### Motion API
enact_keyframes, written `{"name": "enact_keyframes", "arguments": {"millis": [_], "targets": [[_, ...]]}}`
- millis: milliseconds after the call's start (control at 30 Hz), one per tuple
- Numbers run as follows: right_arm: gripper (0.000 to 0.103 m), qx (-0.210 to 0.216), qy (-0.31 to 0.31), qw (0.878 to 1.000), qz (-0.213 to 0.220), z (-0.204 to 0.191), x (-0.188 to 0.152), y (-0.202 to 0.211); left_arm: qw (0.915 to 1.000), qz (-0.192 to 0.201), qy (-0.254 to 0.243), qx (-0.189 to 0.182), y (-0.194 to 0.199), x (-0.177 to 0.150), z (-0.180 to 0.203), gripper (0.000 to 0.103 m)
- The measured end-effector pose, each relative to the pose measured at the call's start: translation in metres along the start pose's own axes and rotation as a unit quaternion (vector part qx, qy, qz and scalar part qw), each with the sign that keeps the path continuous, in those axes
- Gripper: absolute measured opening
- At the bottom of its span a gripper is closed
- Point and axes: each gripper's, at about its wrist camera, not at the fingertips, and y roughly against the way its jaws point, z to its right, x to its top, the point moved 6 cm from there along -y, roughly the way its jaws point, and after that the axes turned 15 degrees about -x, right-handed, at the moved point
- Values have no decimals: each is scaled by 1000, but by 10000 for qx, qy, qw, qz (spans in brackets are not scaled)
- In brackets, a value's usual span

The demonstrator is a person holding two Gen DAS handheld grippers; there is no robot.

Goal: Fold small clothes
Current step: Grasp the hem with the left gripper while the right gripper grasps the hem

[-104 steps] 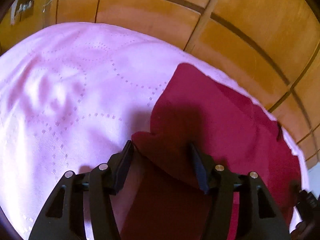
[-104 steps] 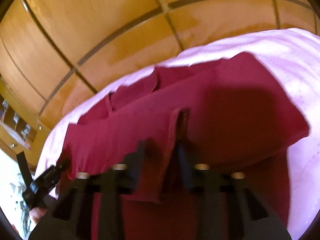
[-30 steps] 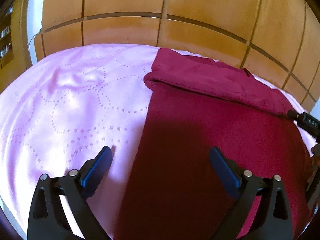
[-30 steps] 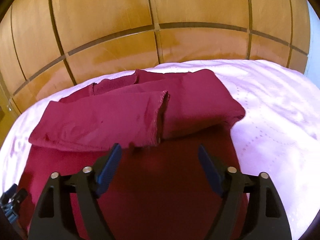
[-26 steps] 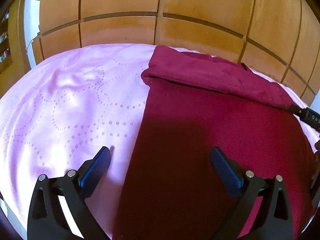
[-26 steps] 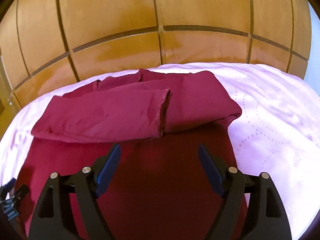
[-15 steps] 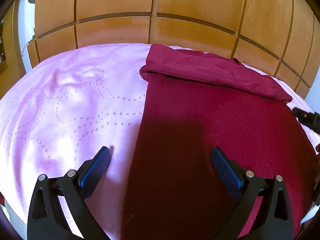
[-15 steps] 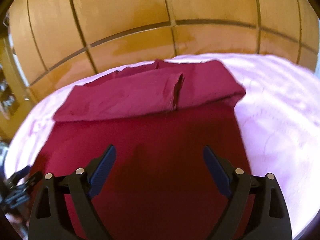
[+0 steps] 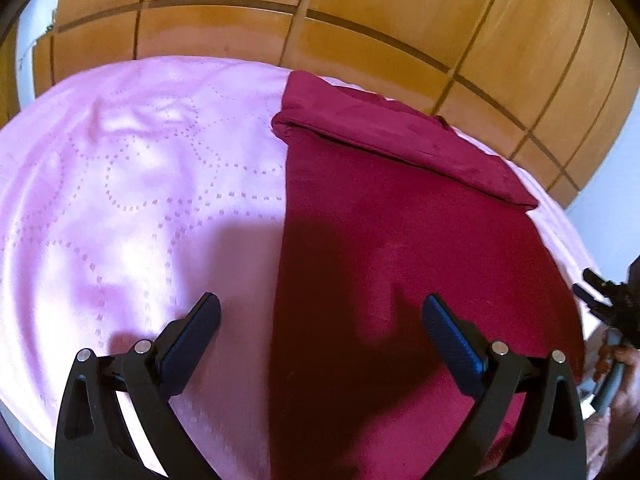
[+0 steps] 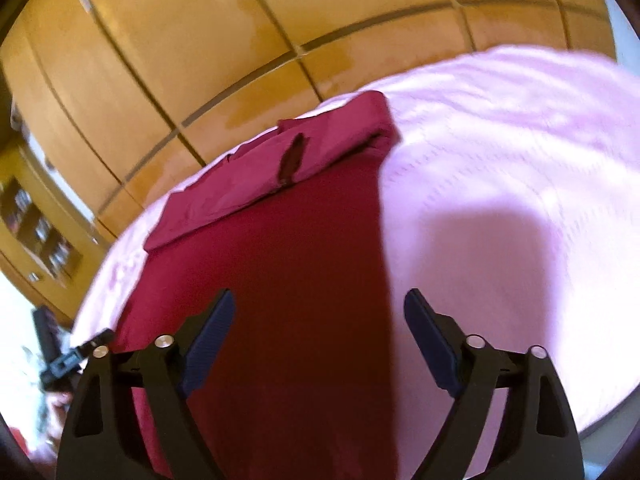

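Both tools, left (image 9: 320, 316) and right (image 10: 319, 312), are hanging spread wide and empty over the maroon garment (image 9: 400, 248) lying on the pink bedspread (image 9: 140, 184).

Left hand-held gripper (image 9: 320, 314) spread wide and empty, right hand-held gripper (image 10: 319, 308) likewise wide, empty

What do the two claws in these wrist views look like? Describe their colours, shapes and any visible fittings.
Both match. The left claw and right claw each have two matte black plastic arms with triangular cut-outs, joined by round silver pins. Their fingers end in flat, elongated dark blue pads with fine ribbing. No cables, labels or sleeves show on them.
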Motion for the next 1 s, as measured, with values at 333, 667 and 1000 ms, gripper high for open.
{"name": "enact_keyframes", "arguments": {"millis": [333, 667, 1000], "targets": [[54, 1353, -1280, 9814, -455, 53, -34, 8, 9934, -18, 247, -1116, 16, -20, 2, 99], [54, 2020, -1408, 9669, -670, 46, -58, 10, 9857, -165, 435, -1620, 32, -43, 0, 76], [54, 2221, -1187, 9644, -810, 36, -73, 16, 9790, -358, 482, -1947, 41, -64, 5, 76]]}}
